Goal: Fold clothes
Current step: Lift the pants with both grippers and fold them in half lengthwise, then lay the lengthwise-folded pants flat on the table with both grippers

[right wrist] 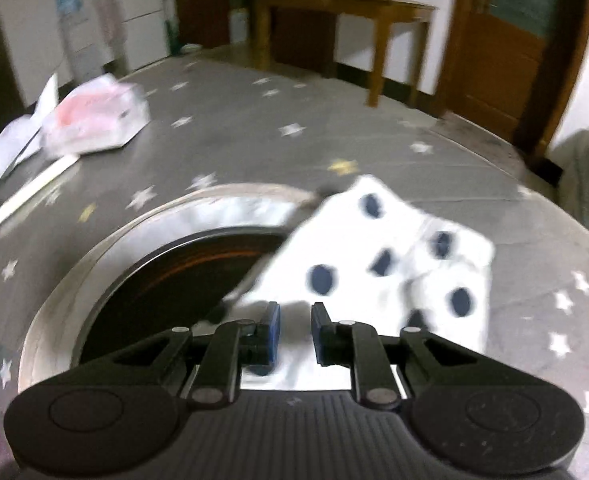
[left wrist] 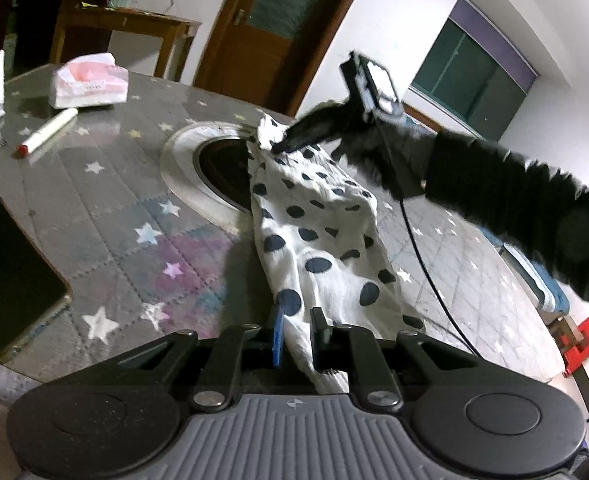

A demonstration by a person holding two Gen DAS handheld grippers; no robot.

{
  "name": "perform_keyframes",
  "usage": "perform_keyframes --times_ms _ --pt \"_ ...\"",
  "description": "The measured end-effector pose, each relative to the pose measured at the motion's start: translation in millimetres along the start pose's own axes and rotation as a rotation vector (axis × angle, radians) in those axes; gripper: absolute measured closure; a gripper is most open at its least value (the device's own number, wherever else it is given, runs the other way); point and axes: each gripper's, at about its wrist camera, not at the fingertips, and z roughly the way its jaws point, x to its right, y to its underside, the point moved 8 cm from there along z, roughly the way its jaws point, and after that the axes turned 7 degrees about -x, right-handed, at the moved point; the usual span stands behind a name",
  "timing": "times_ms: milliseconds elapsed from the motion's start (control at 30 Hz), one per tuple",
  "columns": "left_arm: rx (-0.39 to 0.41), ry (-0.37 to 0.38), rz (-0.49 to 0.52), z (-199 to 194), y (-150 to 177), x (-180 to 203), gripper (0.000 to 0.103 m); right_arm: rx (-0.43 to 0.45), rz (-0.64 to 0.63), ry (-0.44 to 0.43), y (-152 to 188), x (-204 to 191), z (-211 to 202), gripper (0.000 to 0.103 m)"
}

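A white garment with dark blue dots (left wrist: pixel 314 236) stretches in the air over a round table with a grey star-patterned cover (left wrist: pixel 106 208). My left gripper (left wrist: pixel 297 336) is shut on its near end; the cloth runs between the fingers. My right gripper (left wrist: pixel 278 142) shows in the left wrist view, shut on the far end above the table. In the right wrist view the right gripper (right wrist: pixel 295 332) has the dotted cloth (right wrist: pixel 378 264) between its fingers; the picture is blurred.
A round metal-rimmed dark opening (left wrist: pixel 214 164) sits in the table's middle, under the garment. A phone (left wrist: pixel 6 268) lies at the left edge. A tissue pack (left wrist: pixel 90 84), a marker (left wrist: pixel 46 132) and papers lie at the far left. A black cable (left wrist: pixel 426 264) hangs from the right gripper.
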Motion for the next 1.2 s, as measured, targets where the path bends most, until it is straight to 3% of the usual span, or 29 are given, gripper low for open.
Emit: perform_keyframes --times_ms 167,367,533,800,1000,1200 --pt "0.029 -0.018 0.006 -3.2 -14.2 3.2 0.088 0.024 0.013 -0.088 -3.1 -19.2 -3.5 0.086" --pt "0.053 -0.002 0.059 18.4 -42.4 26.5 0.088 0.095 0.038 -0.088 8.0 10.4 -59.6 0.084" --pt "0.036 0.033 0.112 46.5 -56.0 53.4 0.088 0.106 0.064 -0.028 49.5 57.7 -101.4 0.083" --pt "-0.02 0.082 0.137 95.9 -77.9 89.2 0.088 0.062 0.104 0.011 123.6 98.2 -111.9 0.083" --pt "-0.088 0.068 0.191 133.9 -81.4 106.6 0.088 0.07 0.067 -0.093 136.8 83.4 -101.6 0.083" --pt "-0.139 0.068 0.235 163.4 -85.0 117.5 0.088 0.14 0.063 -0.245 112.9 63.3 -108.1 0.081"
